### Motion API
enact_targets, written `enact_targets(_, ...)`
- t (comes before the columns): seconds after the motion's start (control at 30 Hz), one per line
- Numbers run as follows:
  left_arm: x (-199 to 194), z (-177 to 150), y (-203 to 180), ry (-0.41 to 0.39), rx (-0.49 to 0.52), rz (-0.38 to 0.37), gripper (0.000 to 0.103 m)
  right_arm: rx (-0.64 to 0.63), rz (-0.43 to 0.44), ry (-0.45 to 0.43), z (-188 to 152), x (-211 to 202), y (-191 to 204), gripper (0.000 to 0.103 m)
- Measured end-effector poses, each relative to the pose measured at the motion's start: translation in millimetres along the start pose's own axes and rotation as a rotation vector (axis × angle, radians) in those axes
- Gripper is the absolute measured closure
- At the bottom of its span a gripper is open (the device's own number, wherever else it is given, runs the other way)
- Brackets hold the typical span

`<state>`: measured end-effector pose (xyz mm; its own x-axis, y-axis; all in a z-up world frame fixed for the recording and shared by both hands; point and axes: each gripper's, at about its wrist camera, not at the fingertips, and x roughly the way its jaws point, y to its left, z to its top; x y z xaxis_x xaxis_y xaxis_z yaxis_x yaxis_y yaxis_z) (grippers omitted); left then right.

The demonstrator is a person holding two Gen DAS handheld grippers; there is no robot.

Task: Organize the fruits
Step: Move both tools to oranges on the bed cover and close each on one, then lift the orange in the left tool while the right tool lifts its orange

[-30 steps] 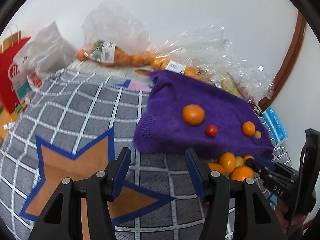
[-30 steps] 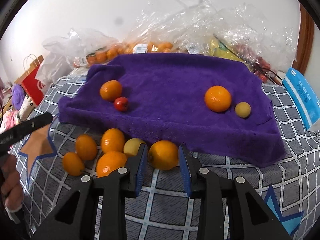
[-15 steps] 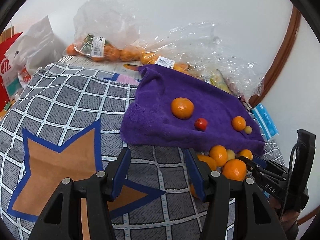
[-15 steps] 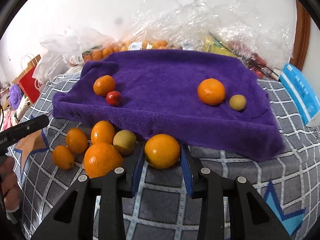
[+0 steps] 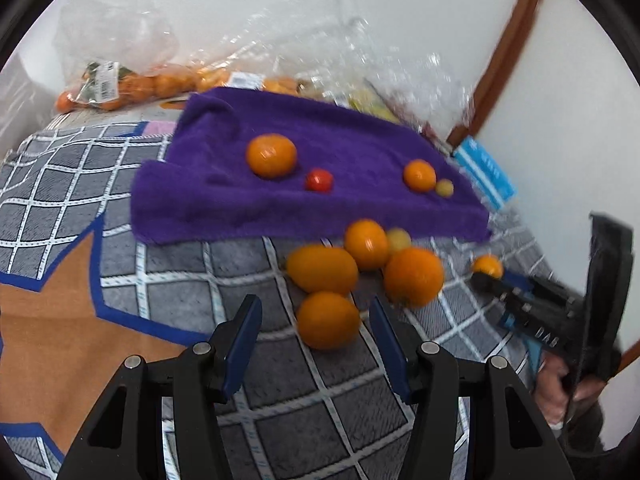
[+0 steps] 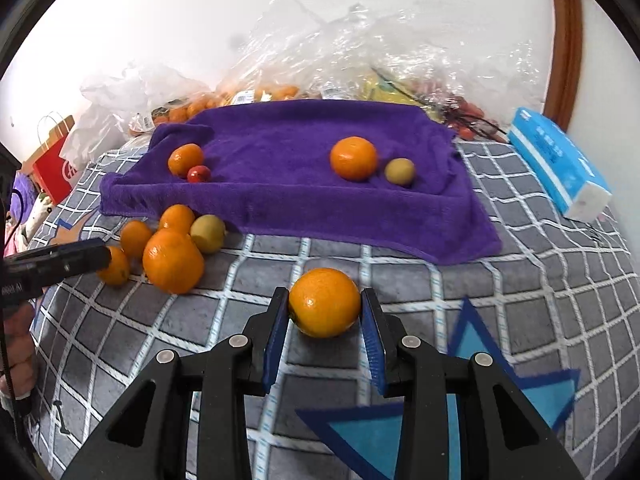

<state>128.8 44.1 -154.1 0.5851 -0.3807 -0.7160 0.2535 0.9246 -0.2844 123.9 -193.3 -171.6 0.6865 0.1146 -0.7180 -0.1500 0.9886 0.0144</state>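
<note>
Right gripper point(image 6: 325, 312): jaws clamped on an orange point(image 6: 324, 302) over the checked cover point(image 6: 520, 300). Left gripper point(image 5: 316, 332): jaws apart, a blurred orange fruit point(image 5: 328, 319) between, seemingly untouched. Beyond: fruit cluster point(image 6: 172, 260); purple towel point(image 6: 280, 184) carrying four fruits.
</note>
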Motion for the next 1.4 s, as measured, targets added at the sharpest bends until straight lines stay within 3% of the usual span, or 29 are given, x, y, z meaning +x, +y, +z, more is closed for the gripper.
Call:
enact_targets(0.23, 6.9, -2.0, -13.2, 0.024, 0.033, 0.082, 0.05, 0.007, 0.012, -0.024, -5.8, -8.9, -7.0, 0.067)
enact_targets(0.47, 14.7, -3.9, -24.1, 0.02, 0.104, 0.178, 0.068, 0.015, 0.018, -0.018, -5.3, -7.3, -7.1, 0.067)
enact_targets(0.87, 13.9, -3.4, -21.9, 0.011, 0.08, 0.166, 0.068, 0.008, 0.036, 0.011, -4.9, -0.7, -5.5, 0.067)
enact_targets(1.4, 12.6, -3.8, -17.9, 0.01, 0.053, 0.153, 0.068, -0.016, -0.007, 0.051, -5.3, 7.0, -2.7, 0.067)
